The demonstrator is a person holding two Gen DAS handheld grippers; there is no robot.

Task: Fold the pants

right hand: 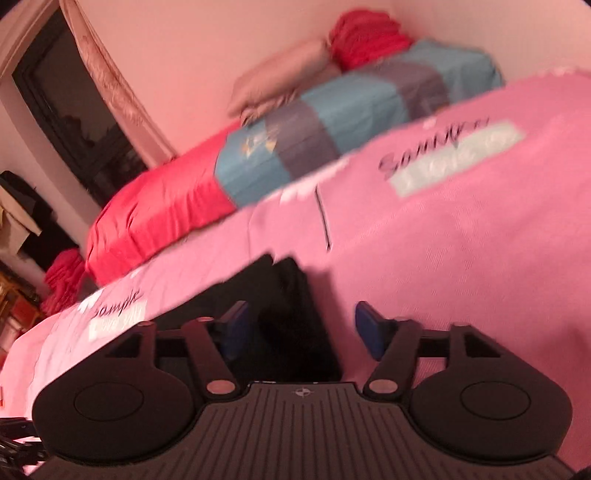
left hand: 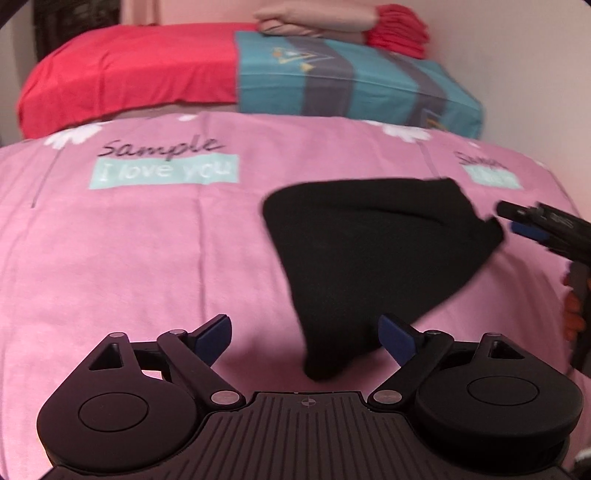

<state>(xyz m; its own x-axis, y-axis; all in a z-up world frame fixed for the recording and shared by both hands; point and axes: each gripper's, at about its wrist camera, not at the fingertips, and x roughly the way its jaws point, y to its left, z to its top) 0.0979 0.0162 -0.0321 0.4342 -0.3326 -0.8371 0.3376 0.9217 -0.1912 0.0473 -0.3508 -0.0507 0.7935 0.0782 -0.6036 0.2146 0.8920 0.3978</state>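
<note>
Blue-padded and black-framed, the left tool (left hand: 306, 334) stands with its fingers spread wide, and nothing is pinched between them; the near tip of the black folded cloth pants (left hand: 369, 251) lies on the bed just beyond and between the two pads, not pressed by either. The right tool (right hand: 302, 328) is likewise spread, its blue pads apart on either side of the dark cloth without closing on it. From the left wrist view the right tool (left hand: 517, 218) enters from the right edge, its tip just beside the far right corner of the pants.

Outward from the tools, the pants lie as a compact dark wedge on the pink printed bedsheet (left hand: 147, 258), right of centre, broad at the far end and narrowing toward the near end. Farther off sit a red pillow (left hand: 129, 81) on the left and a teal and grey striped folded quilt (left hand: 351, 85) on the right, with a beige folded cloth (left hand: 314, 18) on top.

Judging by the shape, a fold appears to have been laid down and let go. The next move likely calls for taking fresh hold of an edge, or smoothing the bundle, with both tools closing cleanly on cloth rather than sheet.

Blur smears the right wrist view, so layers and hems in the black cloth cannot be made out, and the tool bodies hide the nearest part of it.
</note>
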